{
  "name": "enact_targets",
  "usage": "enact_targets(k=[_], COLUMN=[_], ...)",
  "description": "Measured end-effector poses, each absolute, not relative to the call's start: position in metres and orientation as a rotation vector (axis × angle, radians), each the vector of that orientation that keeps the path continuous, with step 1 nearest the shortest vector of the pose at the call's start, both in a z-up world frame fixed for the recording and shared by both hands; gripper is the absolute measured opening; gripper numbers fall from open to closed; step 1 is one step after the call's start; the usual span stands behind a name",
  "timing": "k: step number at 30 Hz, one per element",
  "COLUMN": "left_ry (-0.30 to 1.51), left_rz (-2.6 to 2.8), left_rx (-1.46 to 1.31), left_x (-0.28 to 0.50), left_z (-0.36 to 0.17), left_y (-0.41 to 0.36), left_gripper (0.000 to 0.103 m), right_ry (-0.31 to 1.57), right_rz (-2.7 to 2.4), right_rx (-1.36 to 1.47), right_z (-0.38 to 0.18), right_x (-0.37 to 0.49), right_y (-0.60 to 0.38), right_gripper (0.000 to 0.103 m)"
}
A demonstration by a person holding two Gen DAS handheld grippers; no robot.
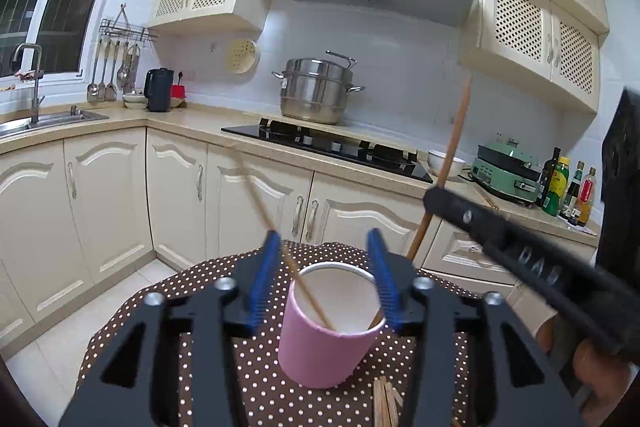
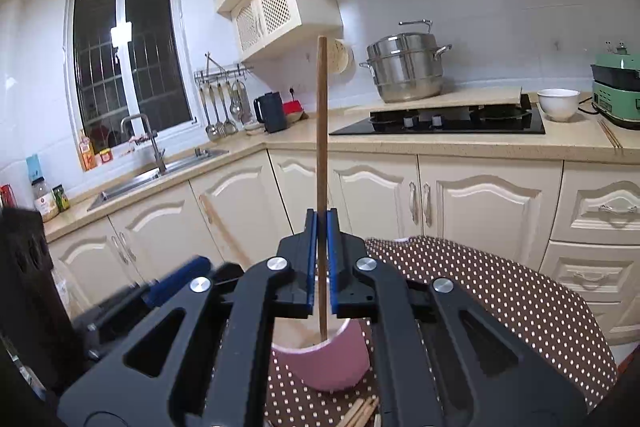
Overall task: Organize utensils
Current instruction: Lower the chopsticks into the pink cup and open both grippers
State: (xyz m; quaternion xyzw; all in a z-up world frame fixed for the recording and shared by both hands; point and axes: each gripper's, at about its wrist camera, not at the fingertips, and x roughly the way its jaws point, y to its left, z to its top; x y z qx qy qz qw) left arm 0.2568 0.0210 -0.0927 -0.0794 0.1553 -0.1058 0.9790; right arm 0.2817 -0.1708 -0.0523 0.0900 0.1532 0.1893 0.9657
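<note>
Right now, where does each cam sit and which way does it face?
Left wrist: on the left gripper, jaws open, facing the pink cup and stove; right gripper and a hand show.
Right wrist: on the right gripper, shut on a dark chopstick, facing sink and stove.
Shared: cup, chopstick, dotted cloth, steamer pot.

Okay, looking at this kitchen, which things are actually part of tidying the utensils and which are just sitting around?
Part of the job:
- pink cup
- light chopstick leaning in the cup
- dark chopstick in the right gripper, lower end in the cup
- loose chopsticks on the dotted tablecloth
- left gripper, jaws apart

Just lying about:
- steamer pot
- black kettle
- white bowl
- green appliance
</note>
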Motion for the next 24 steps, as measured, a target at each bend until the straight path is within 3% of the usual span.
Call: enact_targets(k=[3,13,16,17,18,24], left_ry=[0.308,0.334,0.343,0.348,0.351,0.402], left_rz=[-0.201,-0.092,-0.089,-0.09,-0.092,-0.118], left_rx=[-0.174,-0.076,-0.089,-0.091,-0.092,-0.091], left_x=[0.249,0.231,0.229,0.227,0.226,0.213], left_z=[-0.088,-0.08,-0.075,-0.074,-0.073,-0.067], left_y=[0.027,0.031,0.035,0.037,0.038,0.041], left_gripper=[0.06,0.06,0.061,0.061,0.061,0.062], right_ry=[0.33,0.383,0.38,0.368,0.352,0.362], right_rz=[0.381,0.338,0.329,0.322,0.312,0.274], right_rx=[0.175,0.177,0.173,0.176,0.179,0.202], right_z=[-0.057,-0.068,-0.065,-0.063,-0.062,-0.056], right_x=[0.279,0.271,0.267,0.263,0.26,0.249], right_y=[-0.169,-0.161,-0.161,-0.162,-0.164,-0.18], right_gripper=[0.006,0.007,0.028,0.044,0.05,0.05])
